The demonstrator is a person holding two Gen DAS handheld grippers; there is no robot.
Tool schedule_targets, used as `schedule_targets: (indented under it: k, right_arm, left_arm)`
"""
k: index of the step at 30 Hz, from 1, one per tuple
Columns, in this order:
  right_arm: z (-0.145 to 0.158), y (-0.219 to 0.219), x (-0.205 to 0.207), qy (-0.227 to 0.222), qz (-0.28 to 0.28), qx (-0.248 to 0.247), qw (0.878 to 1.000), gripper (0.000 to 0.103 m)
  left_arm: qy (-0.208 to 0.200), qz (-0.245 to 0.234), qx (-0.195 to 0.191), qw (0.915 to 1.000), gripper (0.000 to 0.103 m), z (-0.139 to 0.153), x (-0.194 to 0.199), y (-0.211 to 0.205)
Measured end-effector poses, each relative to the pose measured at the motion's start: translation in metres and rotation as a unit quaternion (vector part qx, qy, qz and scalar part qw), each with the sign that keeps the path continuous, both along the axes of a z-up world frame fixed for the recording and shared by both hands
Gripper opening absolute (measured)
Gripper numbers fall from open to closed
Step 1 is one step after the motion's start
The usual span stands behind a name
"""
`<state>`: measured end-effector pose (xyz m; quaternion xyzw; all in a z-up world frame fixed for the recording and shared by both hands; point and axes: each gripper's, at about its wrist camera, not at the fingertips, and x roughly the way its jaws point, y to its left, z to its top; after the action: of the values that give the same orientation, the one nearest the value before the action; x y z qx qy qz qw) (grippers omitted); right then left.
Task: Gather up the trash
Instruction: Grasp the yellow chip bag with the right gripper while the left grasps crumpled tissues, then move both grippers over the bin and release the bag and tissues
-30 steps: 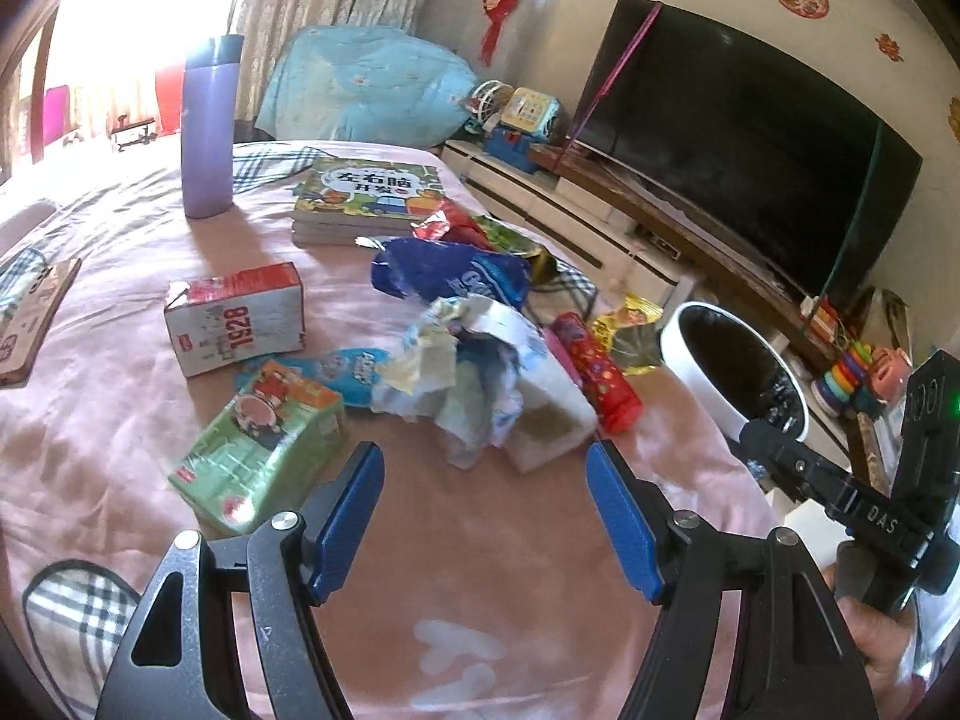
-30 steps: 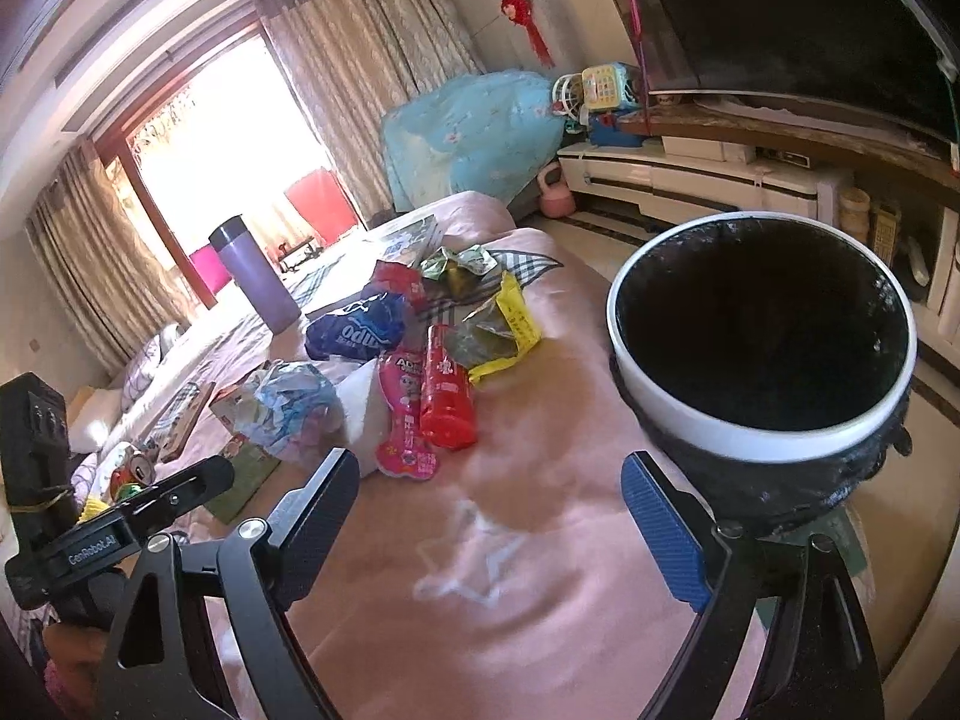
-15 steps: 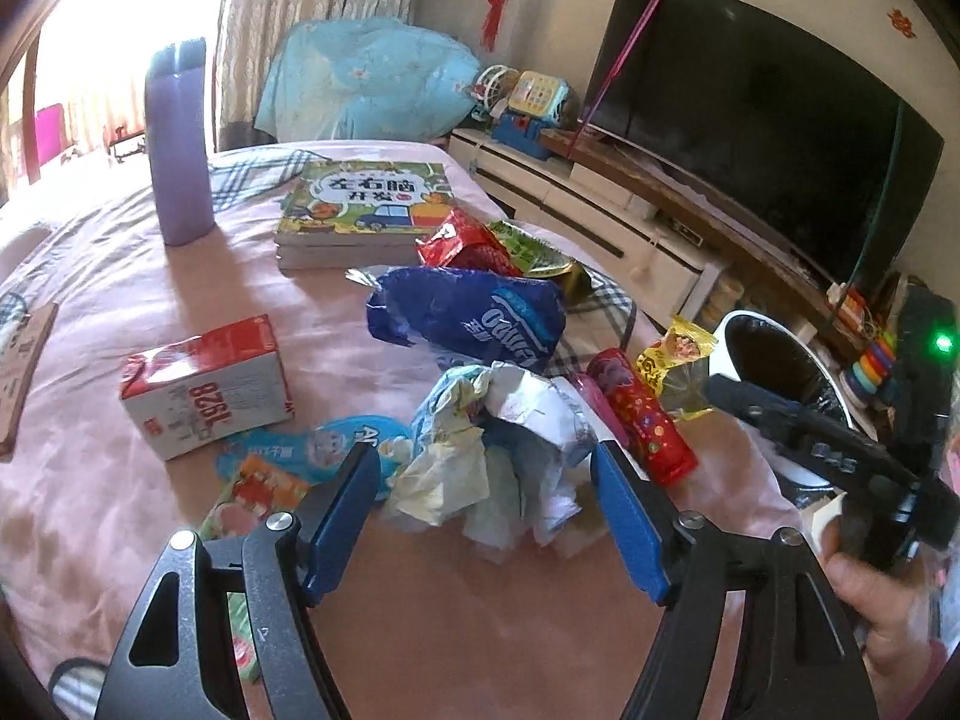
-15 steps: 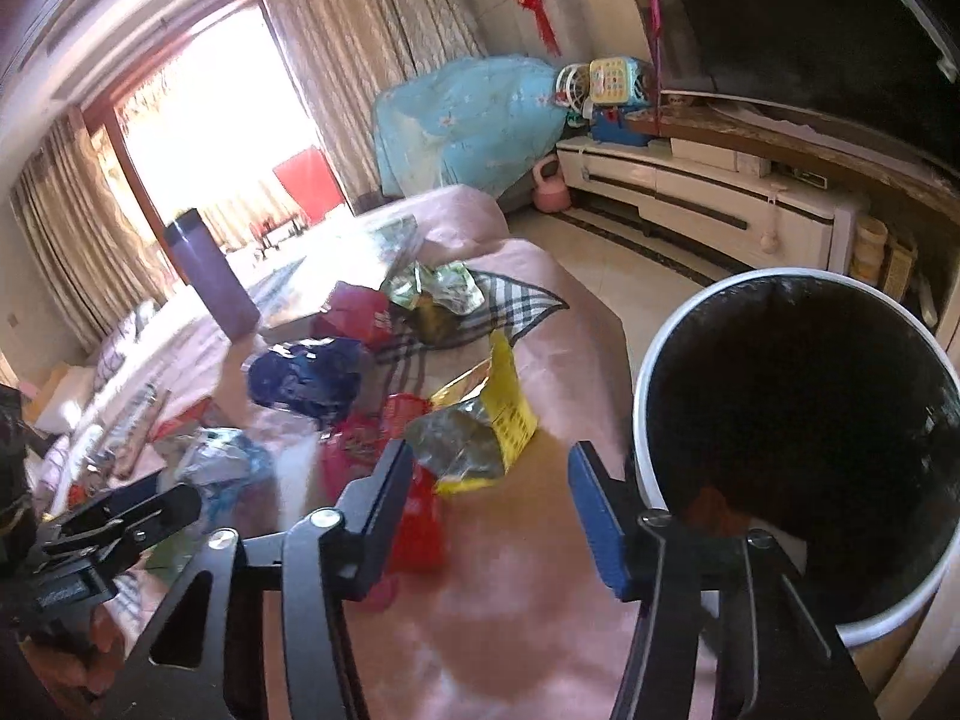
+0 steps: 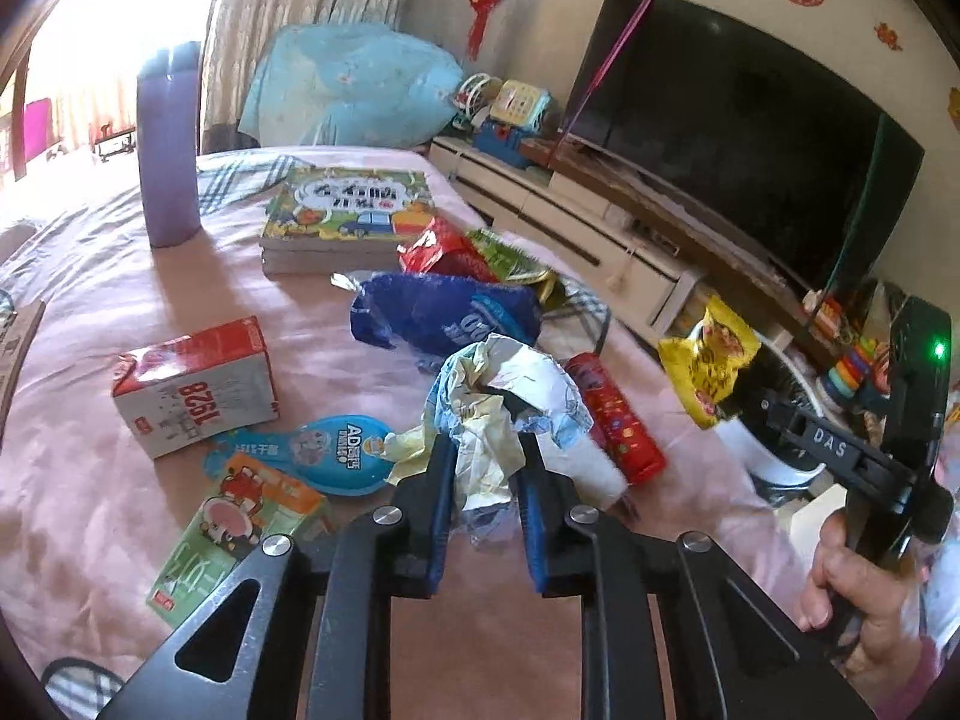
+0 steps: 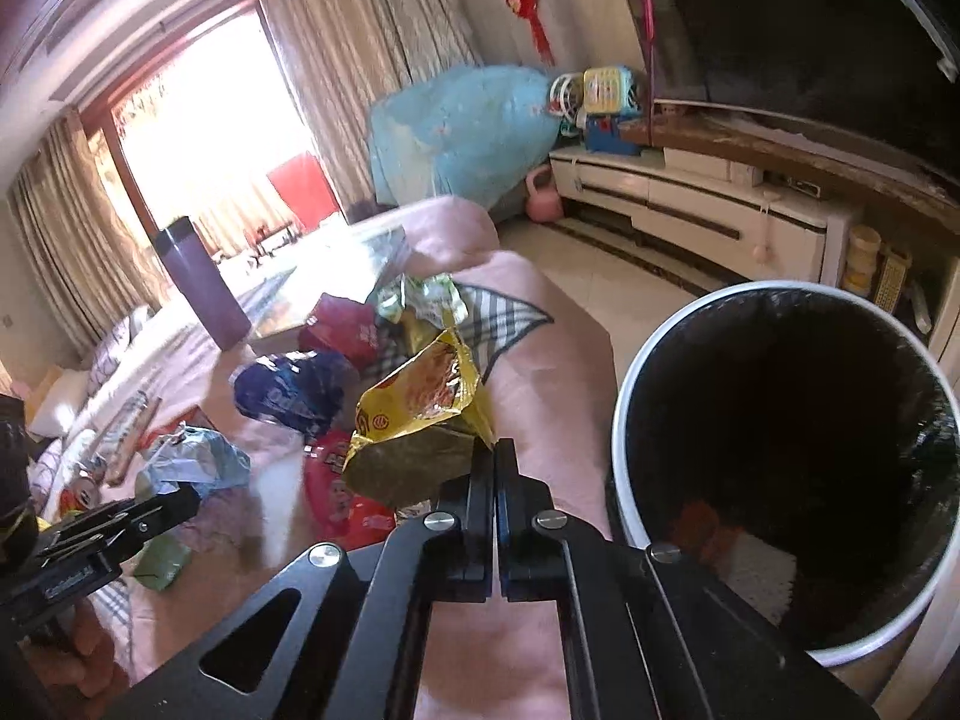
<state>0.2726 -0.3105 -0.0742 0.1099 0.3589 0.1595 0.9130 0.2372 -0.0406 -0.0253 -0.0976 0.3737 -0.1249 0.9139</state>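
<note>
My left gripper (image 5: 483, 450) is shut on a crumpled white and blue paper wrapper (image 5: 504, 402) lying on the pink bed. My right gripper (image 6: 493, 450) is shut on a yellow snack bag (image 6: 420, 420) and holds it above the bed edge, left of the white trash bin (image 6: 624, 420) with a black liner. The yellow bag (image 5: 708, 354) and bin also show at the right of the left wrist view. A red tube wrapper (image 5: 615, 417), a blue bag (image 5: 444, 312), a red and white carton (image 5: 195, 384) and a green carton (image 5: 234, 534) lie around.
A purple bottle (image 5: 168, 144) and a stack of children's books (image 5: 348, 216) stand further back on the bed. Red and green wrappers (image 5: 474, 252) lie by the books. A TV (image 5: 738, 126) on a low white cabinet (image 5: 570, 228) lines the right wall.
My left gripper moved forward and closed on the crumpled paper wrapper. My right gripper closed on the yellow snack bag and lifted it off the bed toward the bin.
</note>
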Motion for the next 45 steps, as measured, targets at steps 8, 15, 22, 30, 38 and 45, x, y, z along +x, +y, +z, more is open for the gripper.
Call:
schedule_targets:
  k: [8, 15, 22, 30, 38, 45]
  right_arm:
    - [0.008, -0.021, -0.034, -0.004, -0.007, 0.019, 1.0, 0.0]
    - [0.011, -0.05, -0.056, -0.003, -0.033, 0.021, 0.999, 0.0]
    - [0.011, -0.088, -0.068, 0.001, -0.069, 0.018, 0.997, 0.0]
    - [0.01, -0.125, -0.068, 0.004, -0.104, 0.013, 0.994, 0.0]
    - [0.008, -0.144, -0.052, 0.008, -0.114, 0.006, 0.993, 0.0]
    - [0.008, -0.153, -0.035, 0.01, -0.118, -0.003, 0.993, 0.0]
  left_arm:
    - [-0.029, -0.026, -0.017, 0.9991, 0.018, 0.023, -0.024, -0.01]
    - [-0.03, -0.066, -0.02, 0.9972, 0.018, 0.026, -0.026, -0.04]
    - [-0.023, -0.107, -0.019, 0.9938, 0.019, 0.02, -0.009, -0.083]
    - [-0.011, -0.141, -0.015, 0.9898, 0.019, 0.015, 0.026, -0.124]
    - [-0.005, -0.162, -0.004, 0.9867, 0.02, 0.013, 0.062, -0.16]
    - [0.001, -0.174, -0.002, 0.9848, 0.02, 0.01, 0.091, -0.187]
